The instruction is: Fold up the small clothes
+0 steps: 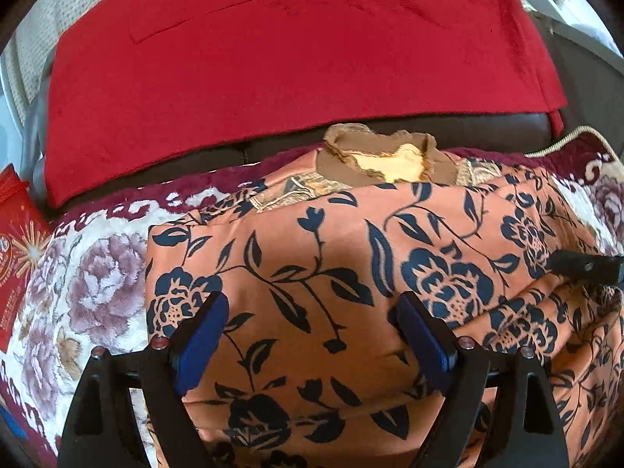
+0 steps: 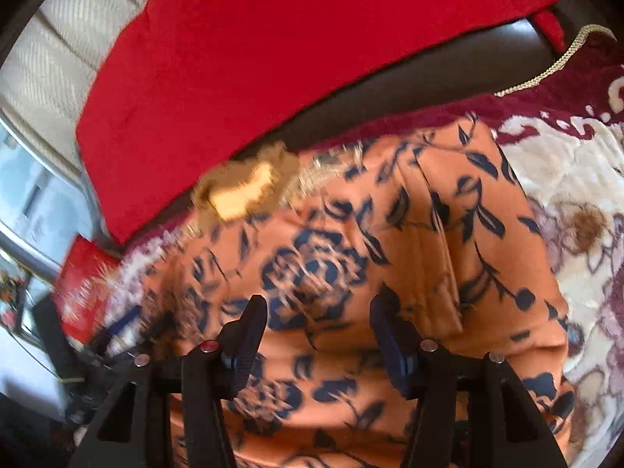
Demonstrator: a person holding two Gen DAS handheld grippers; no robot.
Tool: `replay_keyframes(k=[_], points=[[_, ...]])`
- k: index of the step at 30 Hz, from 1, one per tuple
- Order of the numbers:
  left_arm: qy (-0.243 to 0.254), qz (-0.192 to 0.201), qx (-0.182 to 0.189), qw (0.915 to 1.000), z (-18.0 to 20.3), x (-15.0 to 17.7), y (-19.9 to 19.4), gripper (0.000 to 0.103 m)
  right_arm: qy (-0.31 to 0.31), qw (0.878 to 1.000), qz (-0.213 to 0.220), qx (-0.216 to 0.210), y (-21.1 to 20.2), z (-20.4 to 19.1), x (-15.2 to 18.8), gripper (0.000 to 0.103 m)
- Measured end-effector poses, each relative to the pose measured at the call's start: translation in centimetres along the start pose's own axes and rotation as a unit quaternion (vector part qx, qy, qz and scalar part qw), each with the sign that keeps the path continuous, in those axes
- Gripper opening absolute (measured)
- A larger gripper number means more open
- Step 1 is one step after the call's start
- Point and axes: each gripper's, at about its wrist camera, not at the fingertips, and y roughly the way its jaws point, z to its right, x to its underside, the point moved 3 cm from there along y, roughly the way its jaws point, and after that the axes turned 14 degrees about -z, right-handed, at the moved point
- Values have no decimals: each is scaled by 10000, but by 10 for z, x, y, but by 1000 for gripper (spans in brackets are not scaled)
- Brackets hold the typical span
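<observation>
Two grippers, the left gripper (image 1: 312, 335) and the right gripper (image 2: 318, 335), hover with fingers spread and pinching nothing over an orange dress (image 1: 331, 265) with navy flowers. The dress lies partly folded on a floral blanket (image 1: 93, 273), long axis running away from the cameras, its brown collar (image 1: 386, 156) at the far end. Beyond lies a red cloth (image 1: 273, 58).
</observation>
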Motion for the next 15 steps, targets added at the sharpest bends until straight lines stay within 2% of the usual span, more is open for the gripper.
replay_keyframes(k=[1,5,7,10,13,15], points=[[32,18,-32,10000,2,0,-1,88,-62,9999,-101,36,5,4,3,59],[87,100,-107,9999,8,-1,-3,88,-80,9999,-55,-102,-4,4,5,59],[79,136,-115,9998,9,-2,-4,88,-44,9997,82,-241,-14,7,5,59],[93,159,-145,9997,12,-3,-5,88,-51,9995,296,-59,-25,12,2,59],[137,108,-182,9997,16,-3,-1,88,95,10000,-1,-26,-8,25,-1,59],[157,115,-218,9996,16,-2,-1,88,120,9999,37,-99,-6,26,-2,59]])
